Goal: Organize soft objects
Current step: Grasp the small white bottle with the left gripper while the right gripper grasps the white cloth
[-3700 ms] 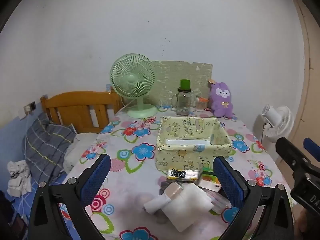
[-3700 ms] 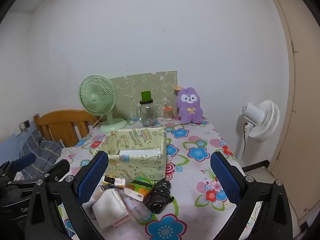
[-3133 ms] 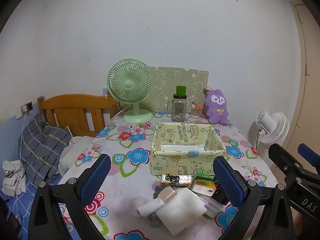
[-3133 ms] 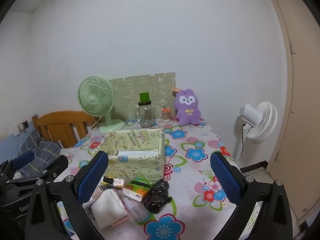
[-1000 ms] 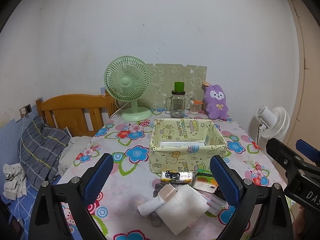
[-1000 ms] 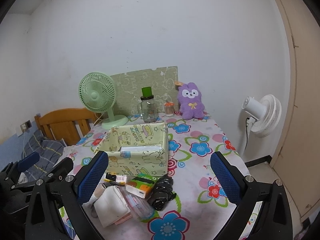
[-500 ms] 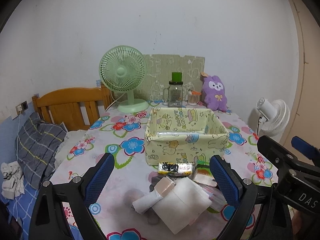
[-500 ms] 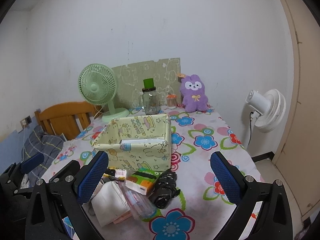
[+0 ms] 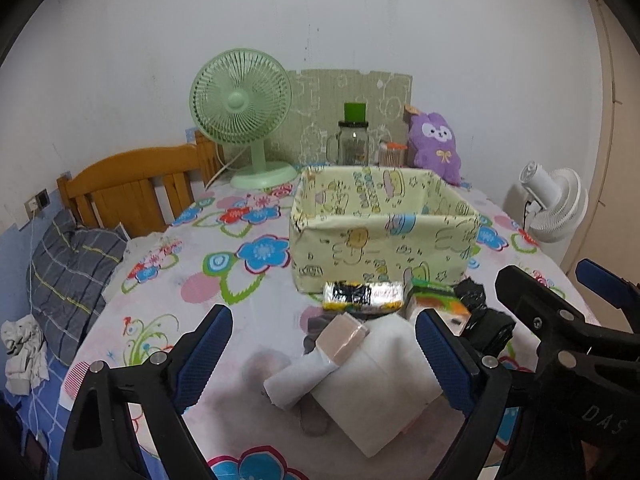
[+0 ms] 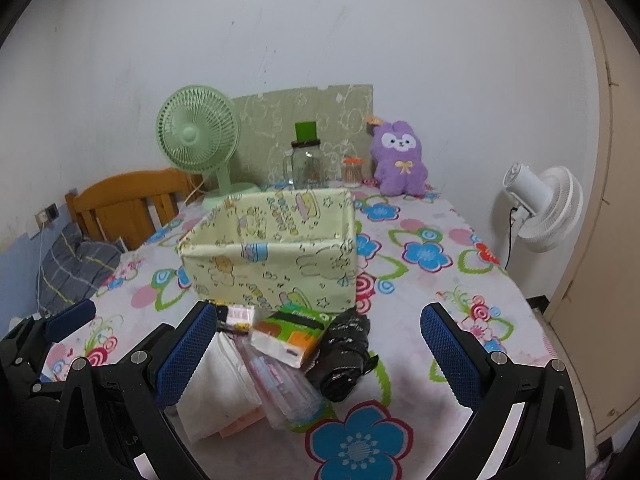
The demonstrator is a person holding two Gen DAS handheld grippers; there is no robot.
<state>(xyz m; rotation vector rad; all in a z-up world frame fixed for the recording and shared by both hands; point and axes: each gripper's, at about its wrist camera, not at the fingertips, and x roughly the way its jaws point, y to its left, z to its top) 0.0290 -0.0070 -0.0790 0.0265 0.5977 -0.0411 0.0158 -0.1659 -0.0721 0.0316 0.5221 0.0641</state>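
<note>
A yellow fabric box (image 9: 384,236) (image 10: 272,256) stands mid-table. In front of it lies a pile: a white folded cloth (image 9: 384,380) (image 10: 216,392), a white roll with beige tape (image 9: 316,360), a shiny black-and-yellow packet (image 9: 362,294), a green-orange tissue pack (image 9: 436,300) (image 10: 292,334), a black rolled bag (image 10: 344,356), and a clear plastic pack (image 10: 284,388). My left gripper (image 9: 324,356) is open over the roll and cloth. My right gripper (image 10: 316,352) is open over the tissue pack and black bag. Both are empty.
A green desk fan (image 9: 244,120), a glass jar with green lid (image 9: 354,136), a small orange-lidded jar (image 9: 388,154) and a purple plush (image 9: 436,148) stand at the table's back. A wooden headboard (image 9: 132,188) is at left, a white floor fan (image 10: 544,208) at right.
Both grippers have moved forward and lower toward the pile in front of the box. Both stayed open. No object on the table has moved.
</note>
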